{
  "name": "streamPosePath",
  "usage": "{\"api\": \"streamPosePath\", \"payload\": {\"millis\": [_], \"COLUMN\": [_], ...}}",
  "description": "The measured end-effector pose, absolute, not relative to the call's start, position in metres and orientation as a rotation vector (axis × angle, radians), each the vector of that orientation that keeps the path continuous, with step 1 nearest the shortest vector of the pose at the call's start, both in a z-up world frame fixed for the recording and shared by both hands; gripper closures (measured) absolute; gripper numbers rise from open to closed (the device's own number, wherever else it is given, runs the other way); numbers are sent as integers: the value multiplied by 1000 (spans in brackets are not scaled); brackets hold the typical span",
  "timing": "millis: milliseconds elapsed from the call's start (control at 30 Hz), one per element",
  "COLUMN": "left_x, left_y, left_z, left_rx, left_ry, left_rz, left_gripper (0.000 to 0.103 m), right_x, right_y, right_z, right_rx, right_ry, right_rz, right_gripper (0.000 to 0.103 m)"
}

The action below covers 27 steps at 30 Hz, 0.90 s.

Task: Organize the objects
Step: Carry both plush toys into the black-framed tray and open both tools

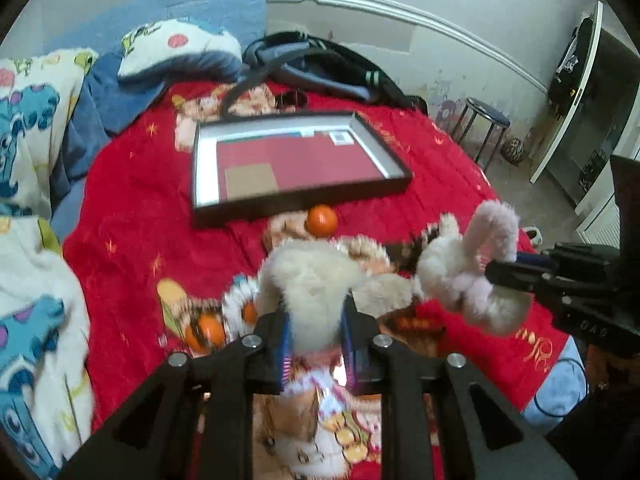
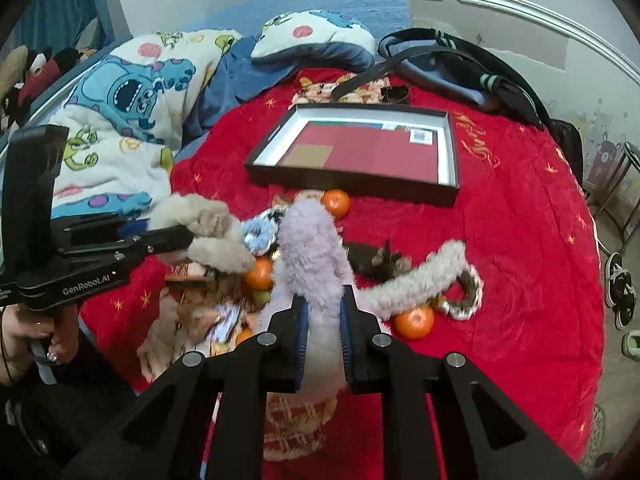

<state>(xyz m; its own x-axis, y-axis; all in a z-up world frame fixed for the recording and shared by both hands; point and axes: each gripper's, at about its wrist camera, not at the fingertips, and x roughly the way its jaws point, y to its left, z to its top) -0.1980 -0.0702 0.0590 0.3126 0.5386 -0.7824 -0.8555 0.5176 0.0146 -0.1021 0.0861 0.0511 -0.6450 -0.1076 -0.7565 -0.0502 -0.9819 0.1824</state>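
Fluffy scrunchies, blurred and half hidden, fill both claws: left claw [image 1: 316, 336] clamps cream, right claw [image 2: 323, 334] lilac.

We see a bed [image 2: 520, 240] under a red blanket [image 1: 132, 208], with a cartoon-print quilt [image 2: 120, 120] and pillow [image 1: 176, 48] at its head. Behind runs a scuffed pale wall [image 1: 440, 52] with white moulding [image 1: 400, 10]. A dark stool [image 1: 486, 120] stands on the grey floor [image 1: 516, 184].
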Motion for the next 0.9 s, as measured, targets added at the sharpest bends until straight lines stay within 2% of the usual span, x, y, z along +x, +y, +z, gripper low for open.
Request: {"api": "streamPosePath", "payload": {"millis": [433, 633, 900], "left_x": [-172, -168, -172], "left_y": [12, 50, 87], "left_z": [66, 59, 34], "left_rx": [-349, -329, -352], "left_ry": [838, 842, 798], "left_rz": [1001, 1031, 1086], "left_gripper": [83, 83, 83], "right_x": [-190, -241, -298], "right_y": [127, 153, 163], "right_z": [74, 73, 30], "right_rx": [1210, 1136, 1212], "right_ry": [-253, -338, -375], "right_rz": [-2905, -2989, -3038], "right_gripper": [90, 90, 90]}}
